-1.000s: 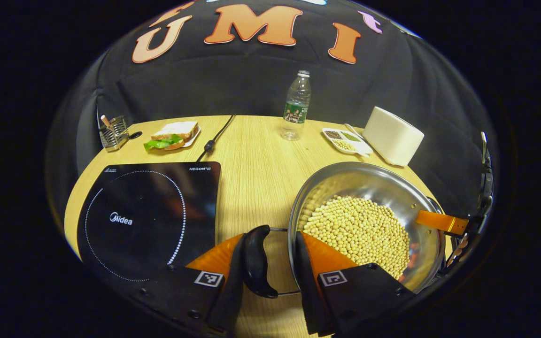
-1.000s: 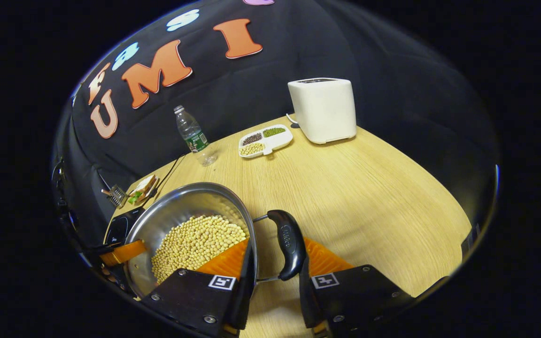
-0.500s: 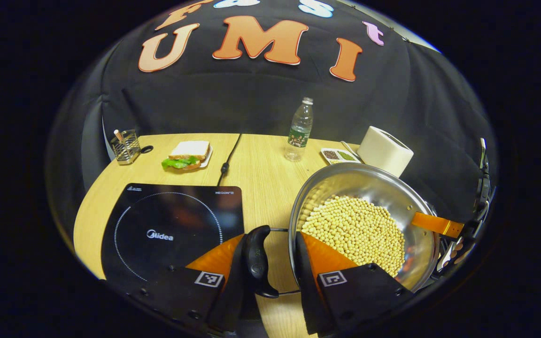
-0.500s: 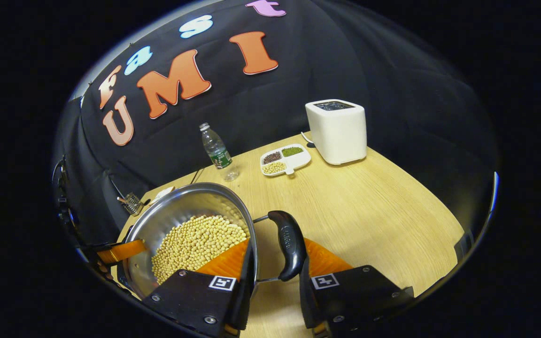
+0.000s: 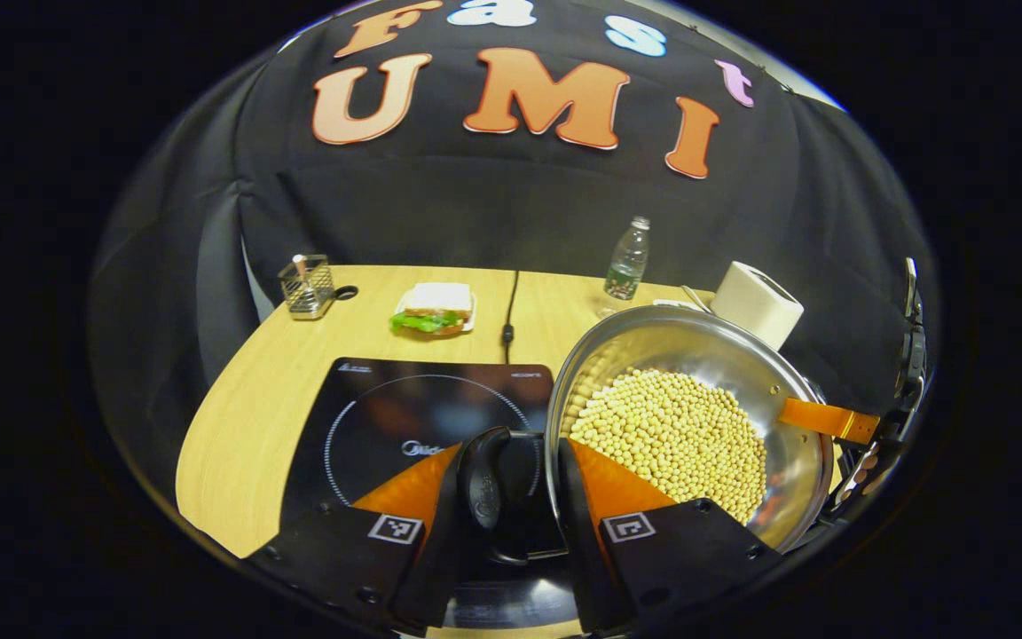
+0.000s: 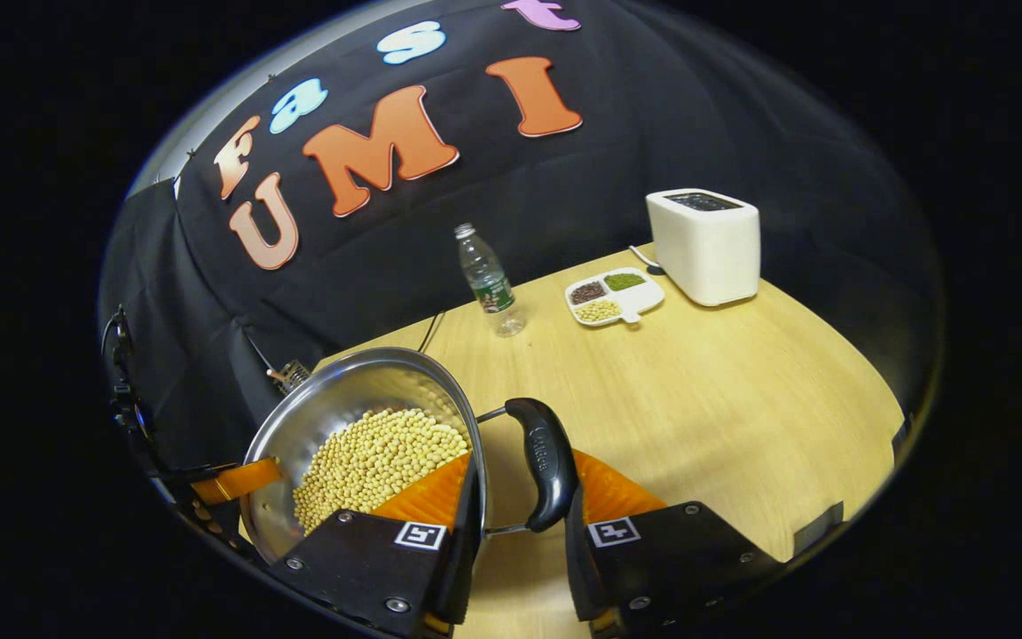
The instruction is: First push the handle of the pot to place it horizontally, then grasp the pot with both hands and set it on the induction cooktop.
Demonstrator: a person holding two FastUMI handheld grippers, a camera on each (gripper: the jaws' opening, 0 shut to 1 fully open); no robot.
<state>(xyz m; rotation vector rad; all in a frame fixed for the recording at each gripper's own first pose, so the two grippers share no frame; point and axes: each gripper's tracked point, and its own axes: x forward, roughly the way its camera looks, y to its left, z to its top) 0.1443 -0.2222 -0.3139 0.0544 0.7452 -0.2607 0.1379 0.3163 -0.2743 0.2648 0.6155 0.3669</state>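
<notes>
Pot (image 5: 688, 426) full of beans, probably heavy, carried just ahead of left gripper (image 5: 511, 497) and right gripper (image 6: 520, 497), each clamped on a side handle; induction cooktop (image 5: 387, 417) below-left. Best kept level.

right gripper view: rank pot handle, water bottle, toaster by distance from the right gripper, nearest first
1. Pot handle: between the right gripper's fingers.
2. Water bottle: mid-table, ahead and slightly left, near the wall.
3. Toaster: far right corner of the table, just past the divided dish.
</notes>
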